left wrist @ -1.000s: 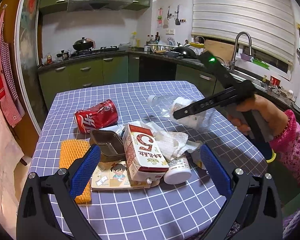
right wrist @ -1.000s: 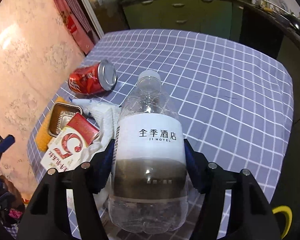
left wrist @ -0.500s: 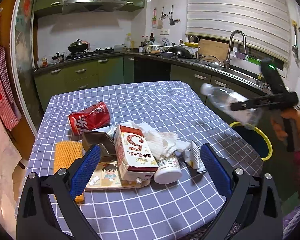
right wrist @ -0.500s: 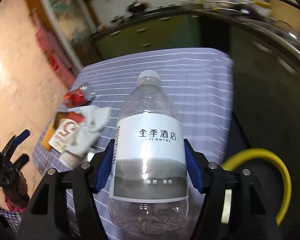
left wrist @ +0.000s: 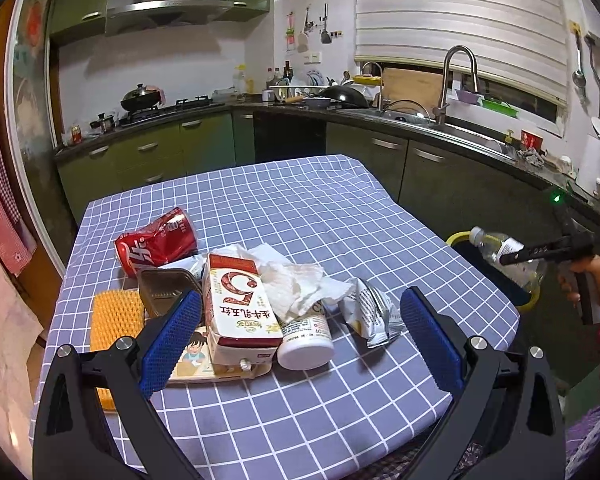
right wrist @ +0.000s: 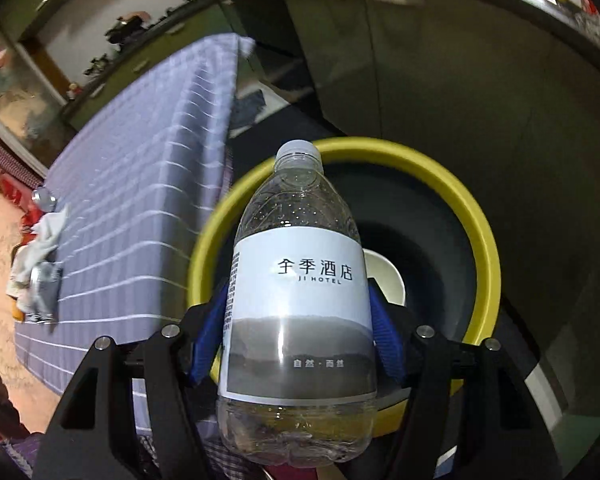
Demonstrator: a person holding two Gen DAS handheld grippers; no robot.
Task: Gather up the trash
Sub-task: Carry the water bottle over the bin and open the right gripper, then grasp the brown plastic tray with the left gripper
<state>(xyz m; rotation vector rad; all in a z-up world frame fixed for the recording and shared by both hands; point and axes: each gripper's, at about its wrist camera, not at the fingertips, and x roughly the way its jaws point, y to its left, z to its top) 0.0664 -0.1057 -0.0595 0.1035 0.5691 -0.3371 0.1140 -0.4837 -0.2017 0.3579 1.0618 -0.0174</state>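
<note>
My right gripper [right wrist: 298, 330] is shut on a clear plastic bottle [right wrist: 298, 300] with a white and grey label. It holds the bottle over the yellow-rimmed trash bin [right wrist: 484, 240] beside the table; bottle [left wrist: 490, 245] and bin [left wrist: 458, 237] also show in the left wrist view. My left gripper [left wrist: 300, 334] is open and empty, hovering before the trash pile: a milk carton [left wrist: 236, 308], crumpled tissue [left wrist: 296, 280], a white pill bottle [left wrist: 304, 340], a foil wrapper [left wrist: 374, 312] and a red cola can [left wrist: 156, 242].
The table has a blue checked cloth [left wrist: 300, 208]. A yellow sponge [left wrist: 108, 324], a brown tray [left wrist: 162, 290] and a flat picture box [left wrist: 196, 356] lie at the left of the pile. A white cup [right wrist: 384, 276] sits inside the bin. Green cabinets [left wrist: 380, 160] surround the table.
My right gripper carried the bottle off the table, to the right and down, until it came over the bin. The left gripper stayed open and moved a little closer to the pile.
</note>
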